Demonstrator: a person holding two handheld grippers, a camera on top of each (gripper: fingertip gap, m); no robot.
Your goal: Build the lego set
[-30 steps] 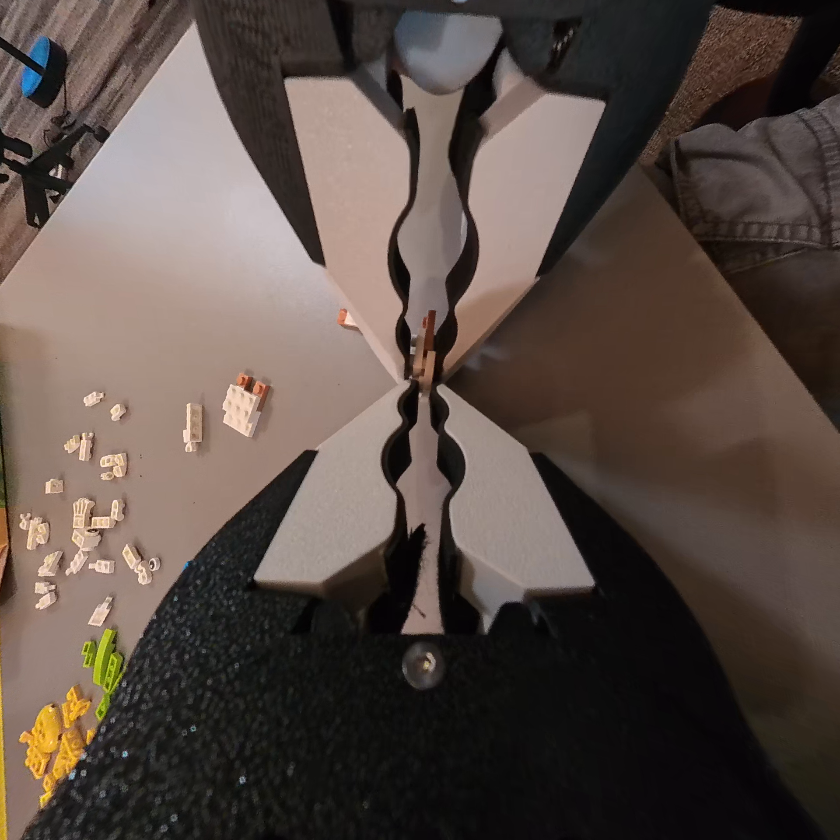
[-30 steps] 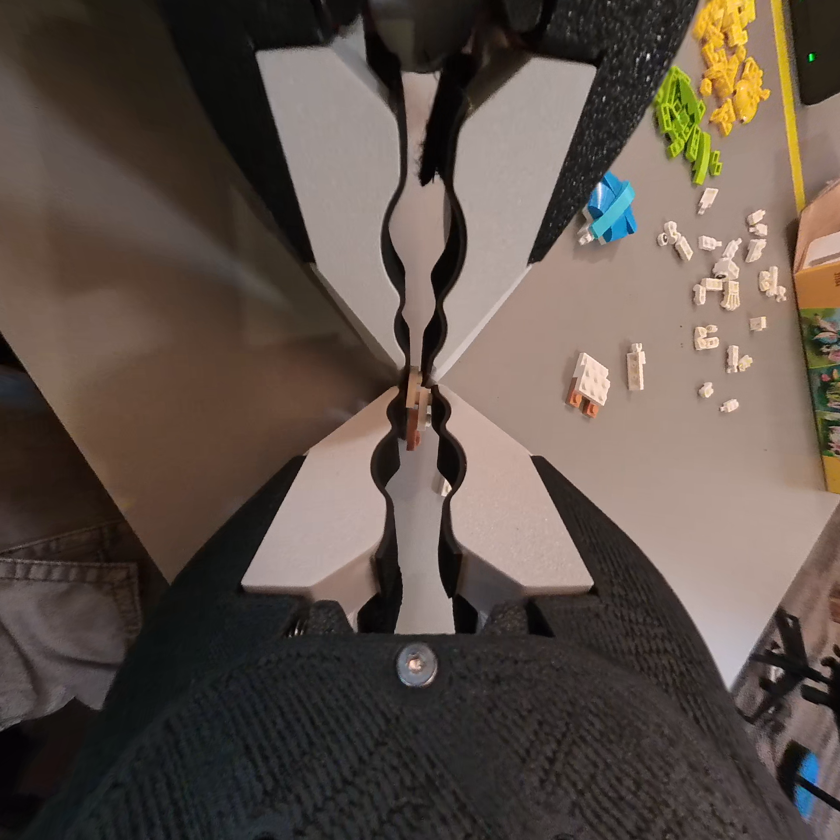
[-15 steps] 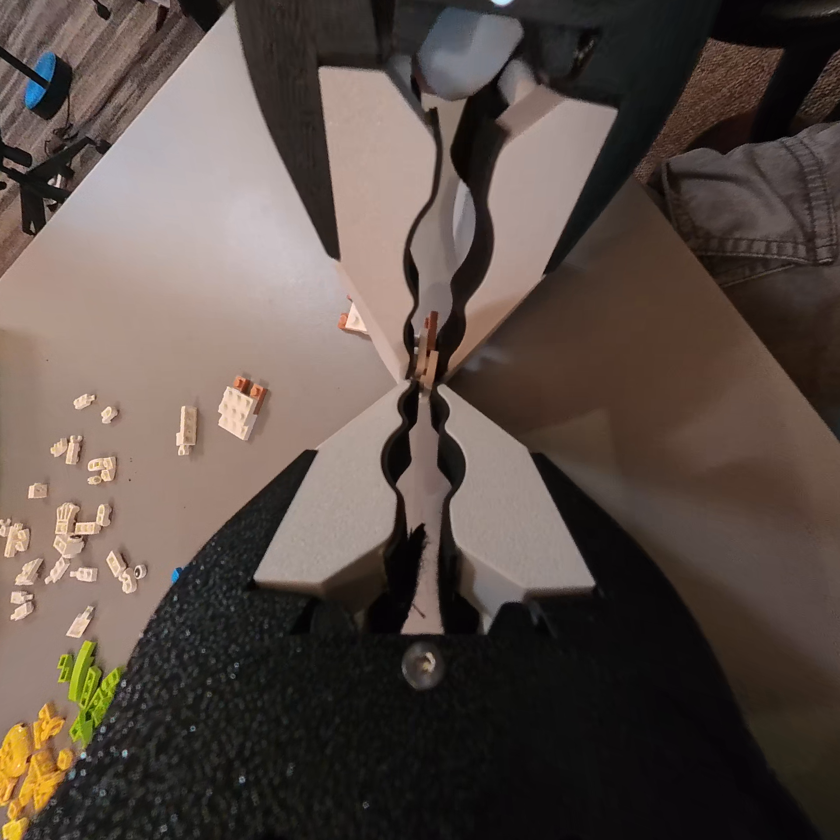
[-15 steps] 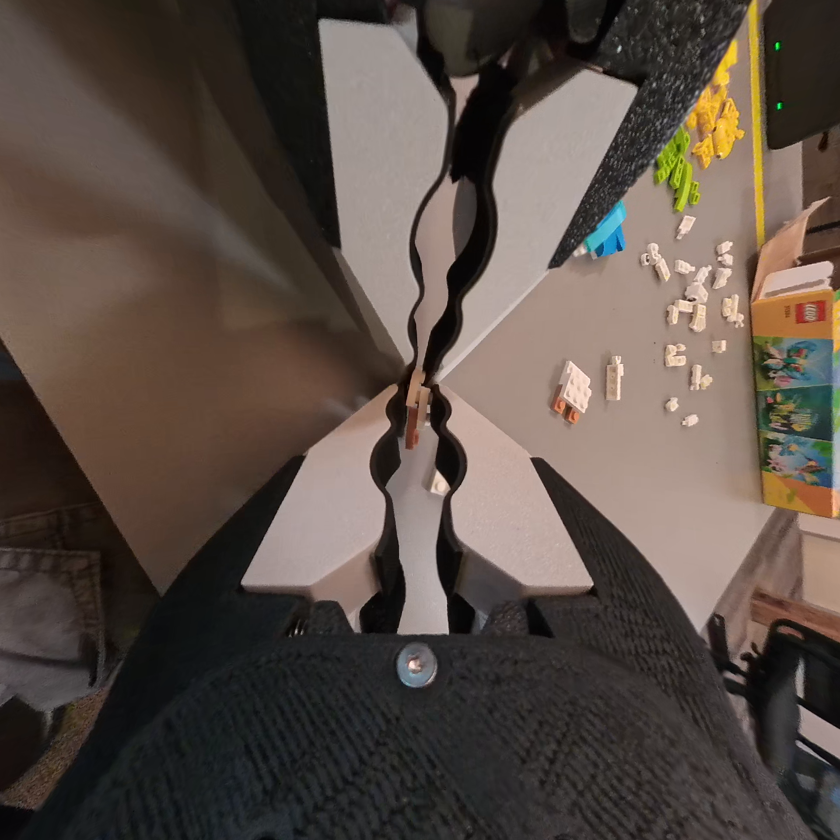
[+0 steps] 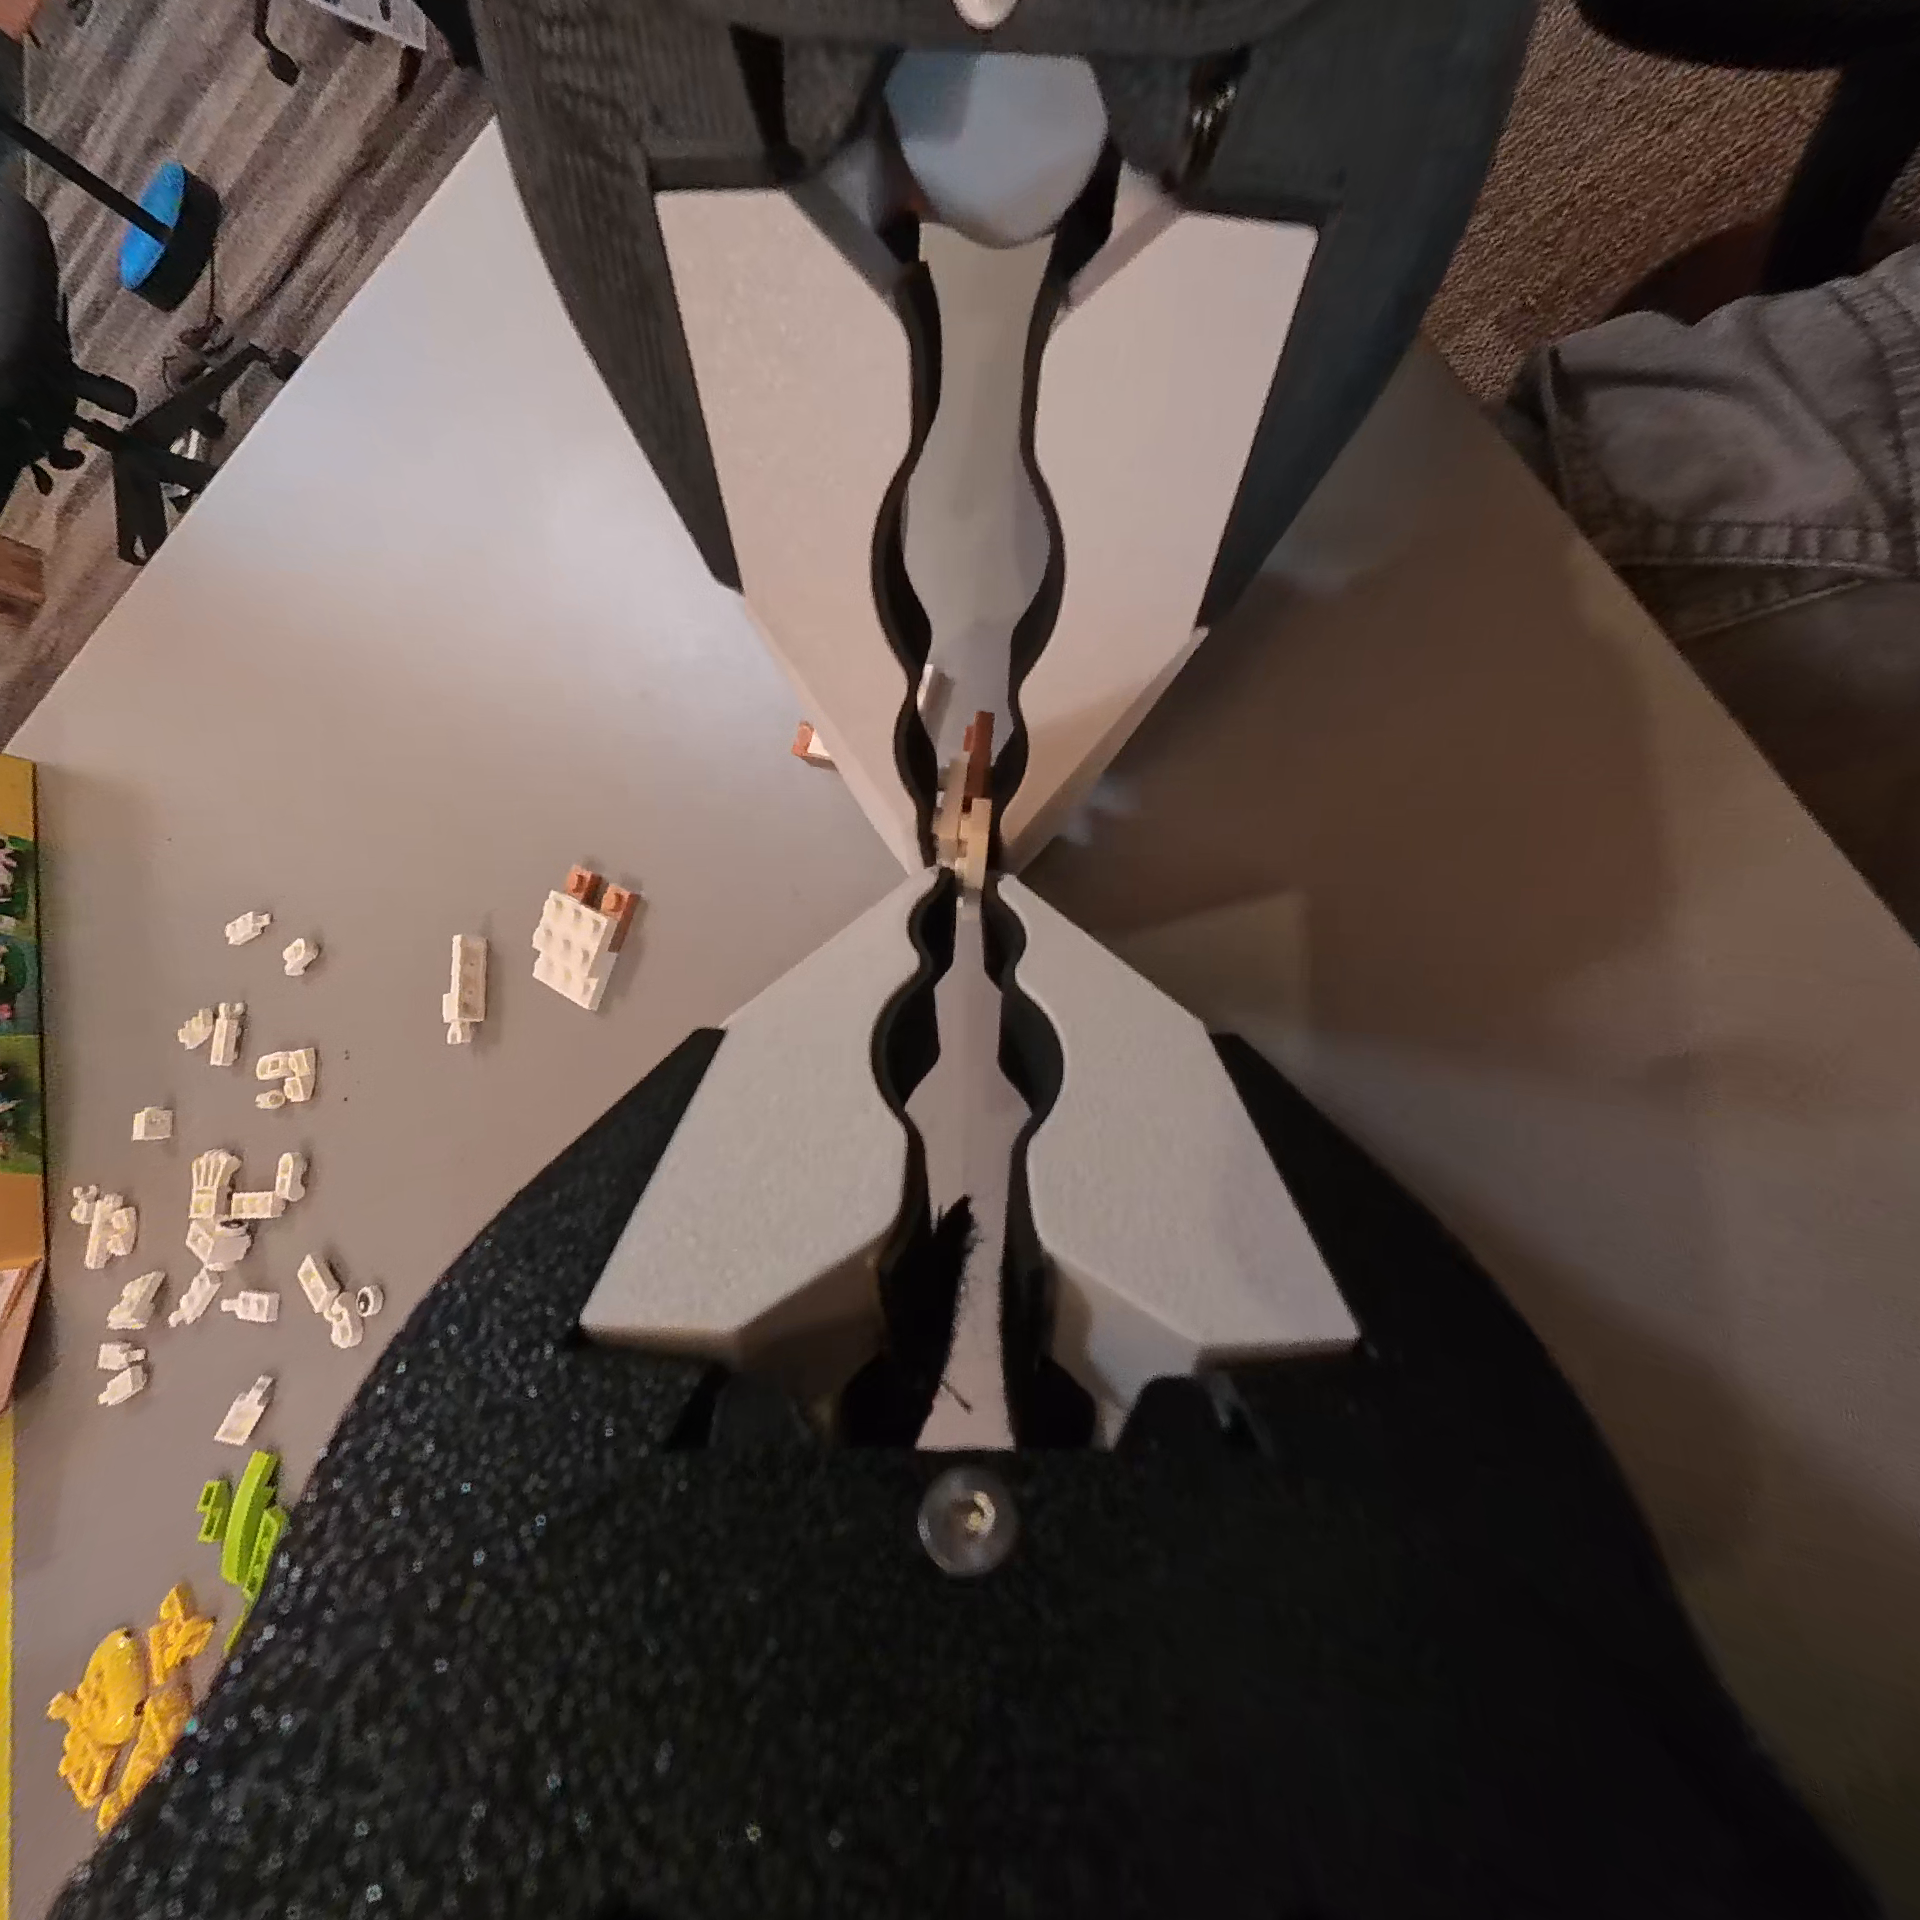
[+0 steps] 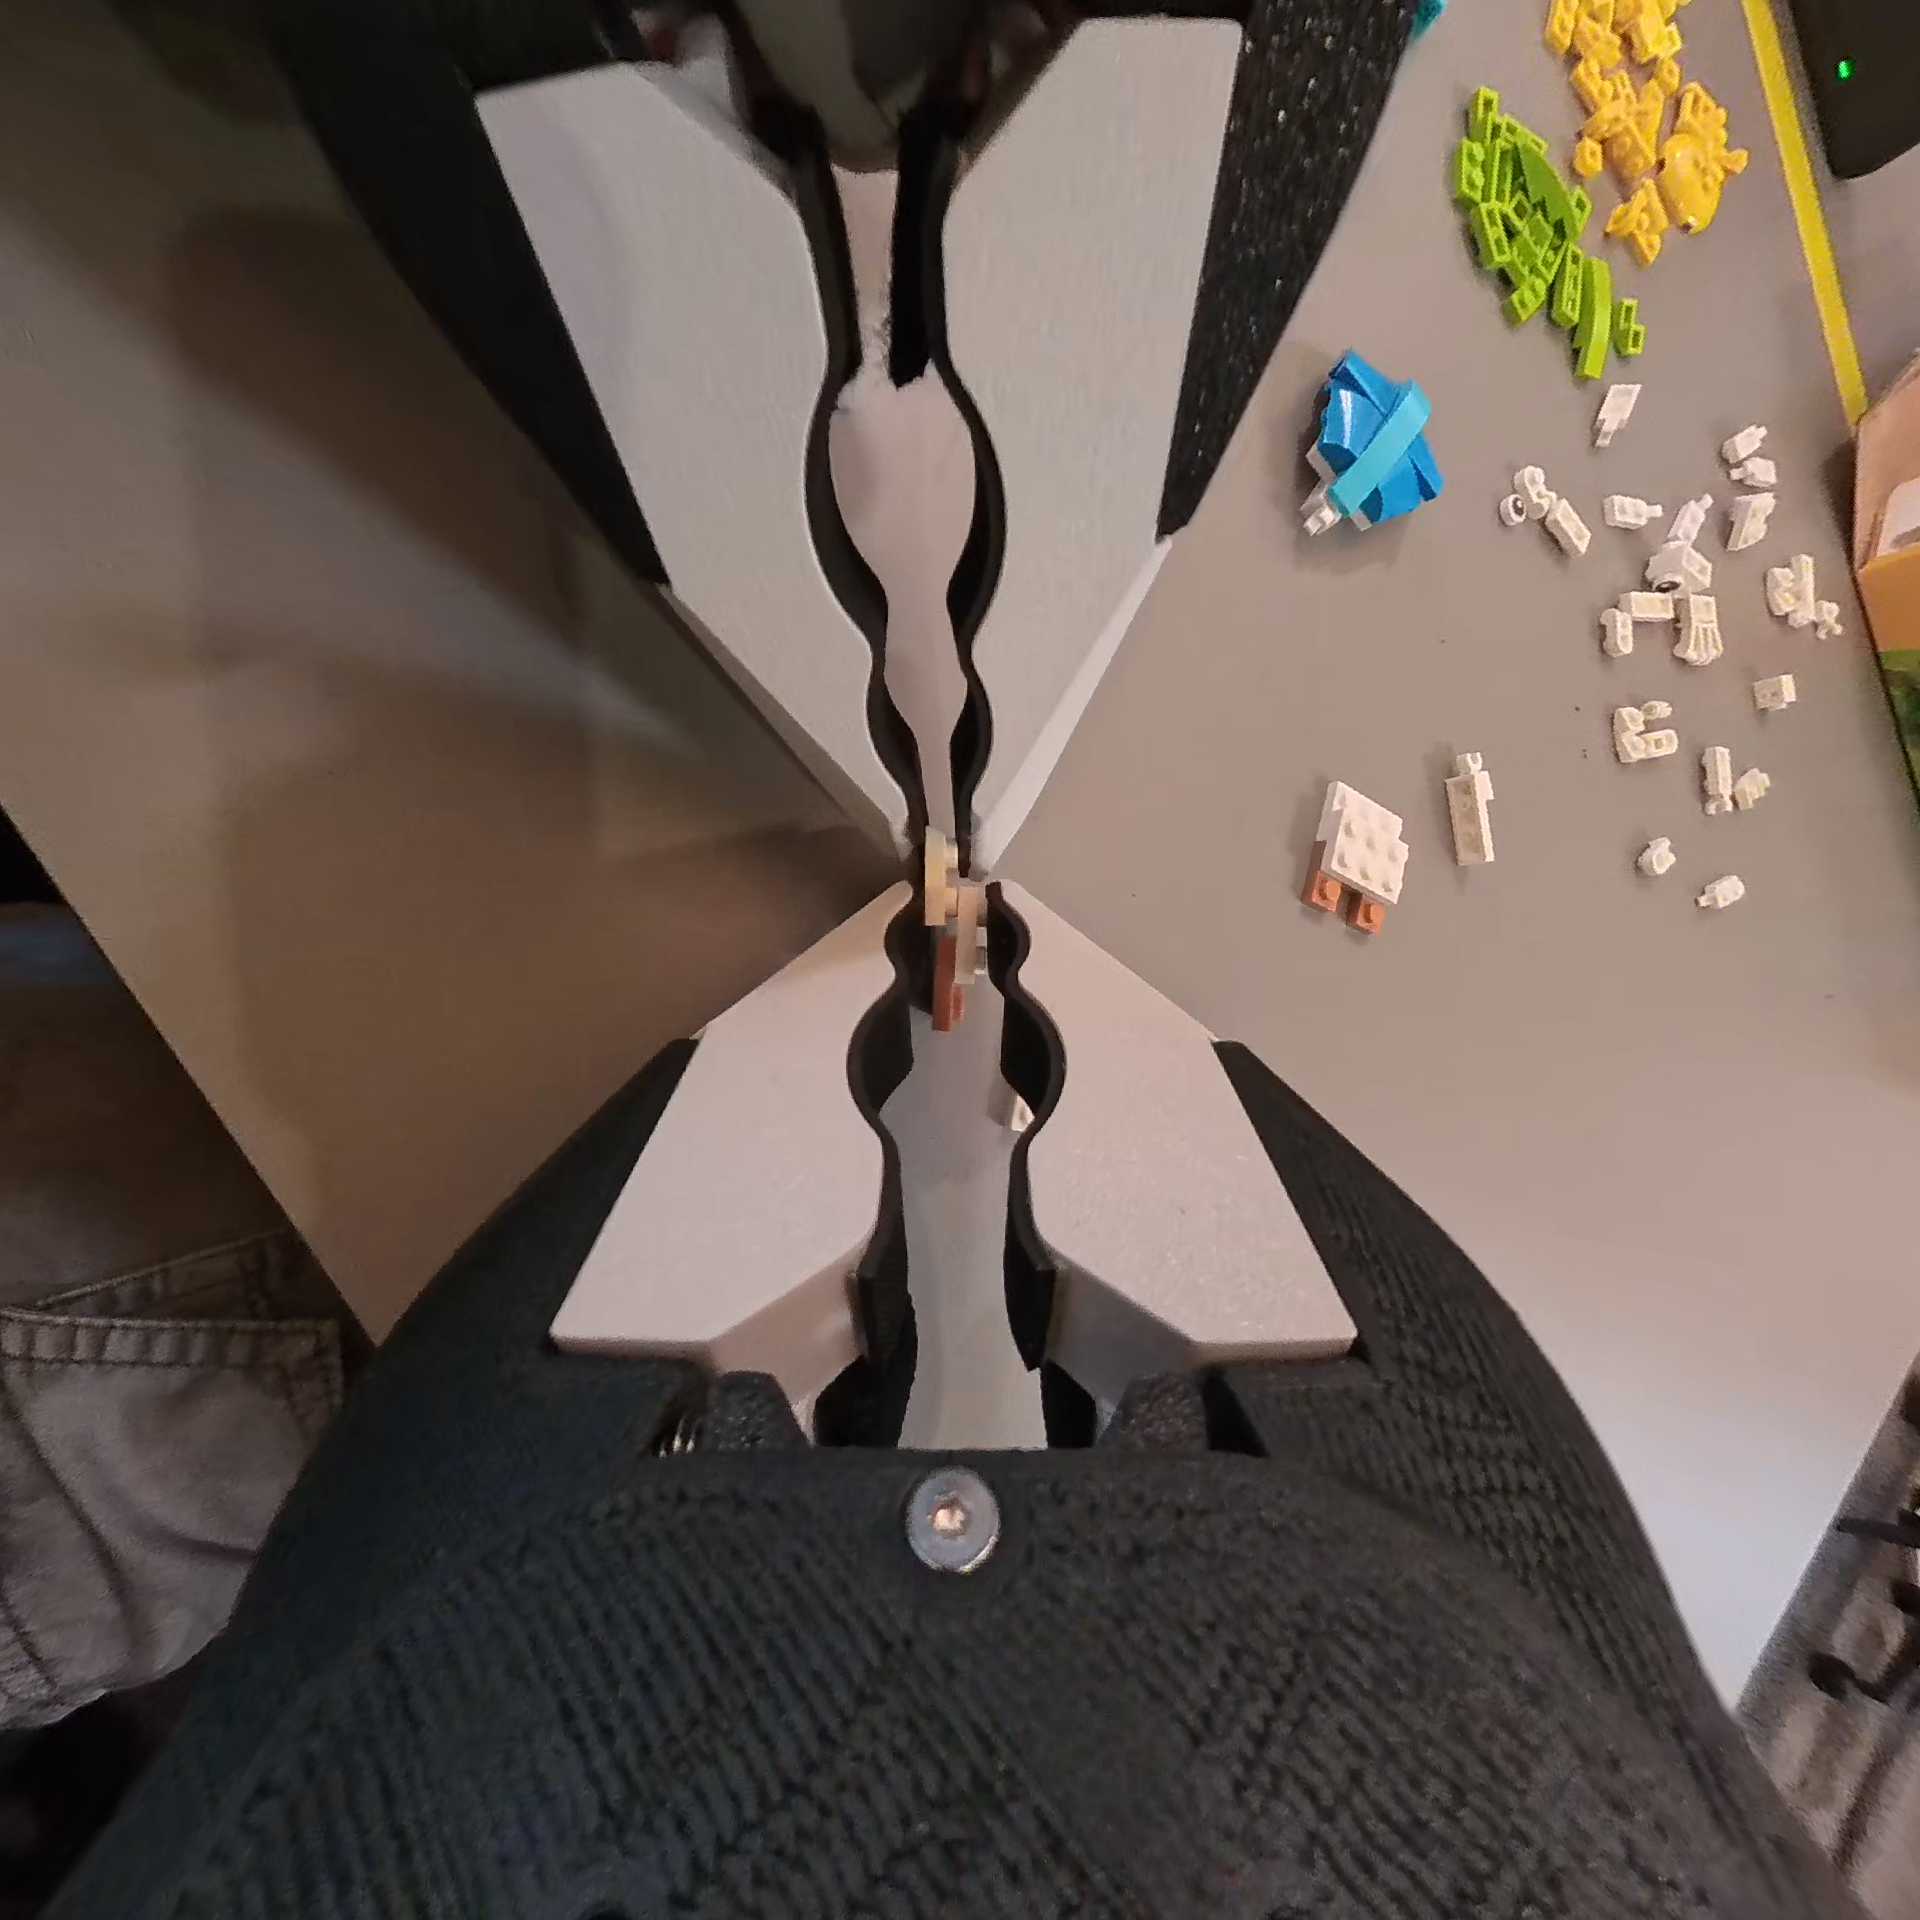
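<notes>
While gripped: small brick assembly (image 6: 951, 914), tan plates stacked on 1 brown plate, studded plastic.
Fingers: left gripper (image 5: 961, 883) and right gripper (image 6: 951, 904) both pinch it tip to tip.

A home room or office with a toy-building bench

Grey bench (image 5: 436, 582) strewn with toy bricks (image 5: 208, 1216); carpet (image 5: 1662, 135) upper right, chair base (image 5: 156, 436) upper left.

surface: grey table (image 6: 1351, 1091) | lying on it: white-and-brown brick block (image 6: 1356, 854), loose white bricks (image 6: 1662, 613), blue piece (image 6: 1377, 454), green bricks (image 6: 1527, 223), yellow bricks (image 6: 1652, 125), box (image 6: 1886, 540) sitting at edge
</notes>
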